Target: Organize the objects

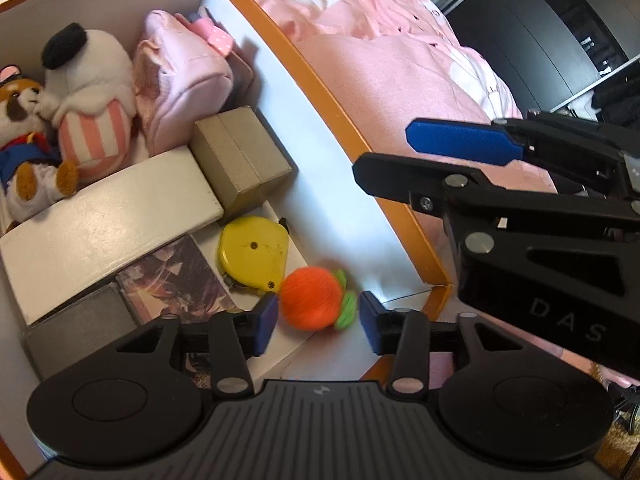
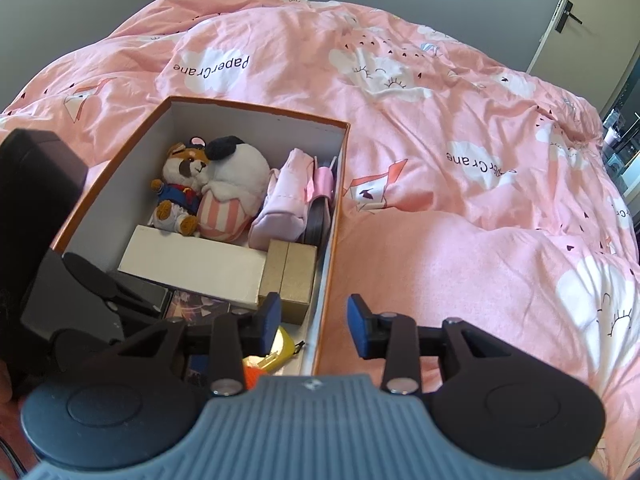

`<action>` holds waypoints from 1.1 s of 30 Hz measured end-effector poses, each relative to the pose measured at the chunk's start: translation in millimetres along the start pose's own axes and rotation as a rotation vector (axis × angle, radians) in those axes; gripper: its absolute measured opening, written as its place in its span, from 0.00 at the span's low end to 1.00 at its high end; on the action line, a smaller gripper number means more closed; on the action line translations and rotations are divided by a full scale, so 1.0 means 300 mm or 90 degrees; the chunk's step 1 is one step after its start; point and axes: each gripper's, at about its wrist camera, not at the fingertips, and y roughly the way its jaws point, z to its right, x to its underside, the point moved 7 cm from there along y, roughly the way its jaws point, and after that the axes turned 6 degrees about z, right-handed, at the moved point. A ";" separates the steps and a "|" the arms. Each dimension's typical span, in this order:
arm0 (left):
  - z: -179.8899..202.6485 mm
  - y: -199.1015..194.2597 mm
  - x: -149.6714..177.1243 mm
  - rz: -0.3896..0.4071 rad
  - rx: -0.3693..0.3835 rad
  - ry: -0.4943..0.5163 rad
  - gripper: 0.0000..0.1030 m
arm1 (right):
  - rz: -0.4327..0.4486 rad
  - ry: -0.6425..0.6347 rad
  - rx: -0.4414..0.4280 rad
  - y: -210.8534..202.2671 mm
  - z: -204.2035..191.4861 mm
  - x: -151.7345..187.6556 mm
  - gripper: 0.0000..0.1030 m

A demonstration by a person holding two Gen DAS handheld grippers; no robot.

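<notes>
Contents of your orange-rimmed box (image 1: 332, 92) on the pink bed (image 2: 460, 168), listed back to front: fox plush (image 2: 180, 184) and panda plush (image 2: 236, 192) side by side against the far wall; pink pouch (image 1: 180, 80) wedged upright beside them; long white box (image 1: 108, 216) laid flat across the middle; tan box (image 1: 240, 156) at its end, against the side wall. Flat items go low and soft ones behind, likely to save room.

Front corner: yellow tape measure (image 1: 254, 254), and just beside it the orange yarn ball (image 1: 312, 298) with green trim, lying on the box floor.

Your left gripper (image 1: 318, 324) has its jaws apart, one blue pad on each side of the ball with a gap showing on both sides, so the ball looks released rather than gripped. Your right gripper (image 2: 314, 328) hangs over the box's near edge, jaws partly open, holding nothing.

Left view alone shows the ball whole and the dark flat cases (image 1: 80, 332) under the white box. Right view alone shows the full box outline, the bed around it and a door (image 2: 576, 16).
</notes>
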 end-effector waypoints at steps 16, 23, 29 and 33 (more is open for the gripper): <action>-0.019 -0.373 -0.066 0.204 -0.119 0.066 0.65 | 0.072 0.075 0.019 -0.151 -0.047 -0.032 0.50; -0.027 -0.567 -0.019 0.277 -0.253 0.121 0.64 | 0.124 0.123 -0.038 -0.224 -0.208 -0.051 0.55; -0.121 -0.694 0.107 0.314 -0.323 0.084 0.64 | 0.169 0.148 -0.036 -0.291 -0.334 -0.036 0.55; -0.170 -0.746 0.182 0.350 -0.378 0.082 0.64 | 0.184 0.143 0.010 -0.309 -0.387 0.003 0.58</action>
